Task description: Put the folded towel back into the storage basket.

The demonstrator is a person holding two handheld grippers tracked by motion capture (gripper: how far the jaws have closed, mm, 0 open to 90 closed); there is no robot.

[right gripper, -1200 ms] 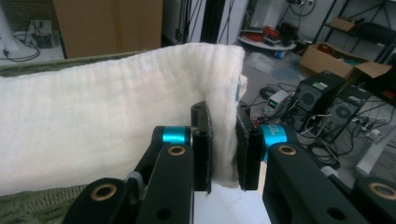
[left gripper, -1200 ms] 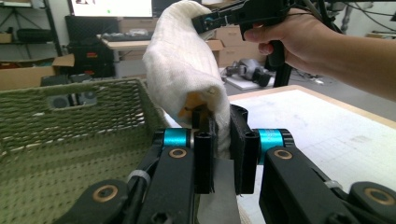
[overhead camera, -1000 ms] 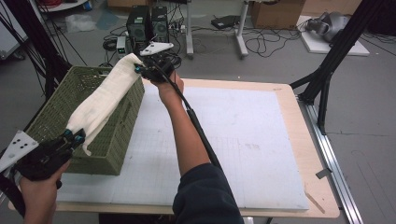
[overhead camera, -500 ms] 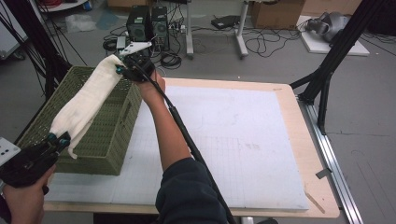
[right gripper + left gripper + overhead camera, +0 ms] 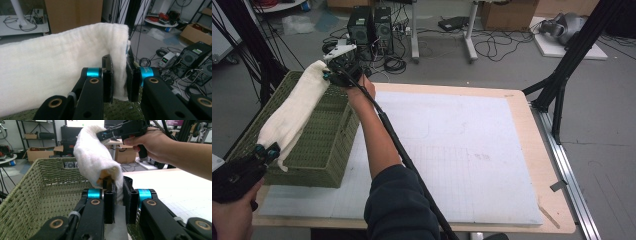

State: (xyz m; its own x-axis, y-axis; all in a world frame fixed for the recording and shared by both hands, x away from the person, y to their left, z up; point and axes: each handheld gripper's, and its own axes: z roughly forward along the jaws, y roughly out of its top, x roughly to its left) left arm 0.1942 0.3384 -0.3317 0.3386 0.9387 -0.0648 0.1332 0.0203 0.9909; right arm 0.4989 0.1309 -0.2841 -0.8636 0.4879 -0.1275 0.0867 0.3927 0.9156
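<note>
1. Pale wood table [image 5: 517, 107] with a white gridded mat [image 5: 462, 150] on top, stretching out to the right of both grippers, bare apart from the sleeved arm reaching across it.
2. Olive-green woven basket [image 5: 319, 145] parked at the mat's left edge, directly under and between the two grippers; inside weave plain to see just past the left one's jaws in the left gripper view [image 5: 32, 195].
3. Cream towel [image 5: 294, 112], fuzzy and folded long, strung in the air over the basket from one gripper to the other, sagging a bit in the middle. Looks like a fat roll in the left gripper view [image 5: 96, 160] and a broad flat sheet running off to the left in the right gripper view [image 5: 55, 72].
4. Right gripper [image 5: 329, 75] up at the basket's far corner, jaws pressed onto the towel's far end, cloth sandwiched between the pads [image 5: 119, 77].
5. Left gripper [image 5: 264, 151] down at the basket's near corner, pinching the towel's near end too [image 5: 119, 198], a short tail of cloth hanging below the jaws.
</note>
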